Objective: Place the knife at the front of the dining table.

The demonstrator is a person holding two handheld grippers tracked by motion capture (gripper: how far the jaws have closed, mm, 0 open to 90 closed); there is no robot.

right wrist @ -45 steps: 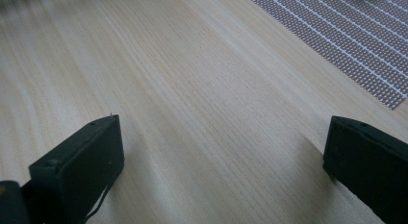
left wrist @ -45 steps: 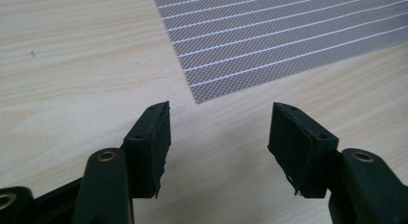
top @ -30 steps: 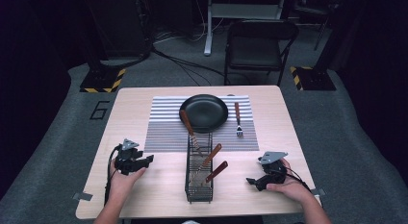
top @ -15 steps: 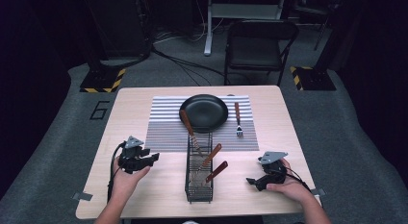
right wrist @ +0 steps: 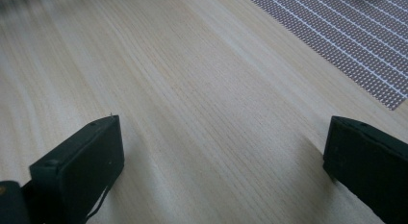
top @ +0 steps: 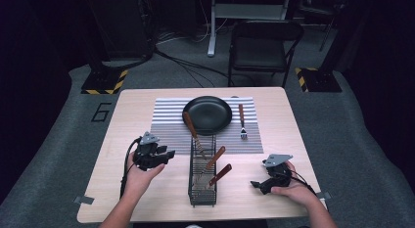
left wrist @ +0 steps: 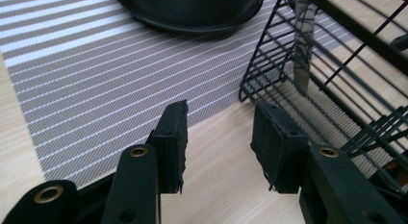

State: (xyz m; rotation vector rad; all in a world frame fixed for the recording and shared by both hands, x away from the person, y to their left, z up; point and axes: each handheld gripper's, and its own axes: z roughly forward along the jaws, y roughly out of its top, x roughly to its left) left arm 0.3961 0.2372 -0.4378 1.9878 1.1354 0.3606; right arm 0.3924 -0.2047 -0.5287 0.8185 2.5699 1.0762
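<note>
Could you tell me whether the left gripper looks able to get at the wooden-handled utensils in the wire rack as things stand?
Probably yes. The left gripper, jaws apart and empty, sits just beside the wire rack; the wooden-handled utensils stick up above its open top with nothing over them.

One wire rack point(top: 201, 196), black, on the table point(top: 122, 115); taken as landmark.
Two wooden-handled utensils point(top: 213, 159) standing inside the rack.
One wooden-handled utensil point(top: 191, 127) leaning on the rack's far end, just beyond it.
One black pan point(top: 207, 114), beyond the rack.
One striped mat point(top: 166, 123), under the pan, beyond the rack.
One fork point(top: 242, 123) on the mat, beyond and right of the rack.
Two hand-held grippers: left gripper point(top: 164, 156) left of the rack, right gripper point(top: 258, 185) right of it.
One folding chair point(top: 264, 42), well beyond the rack.
</note>
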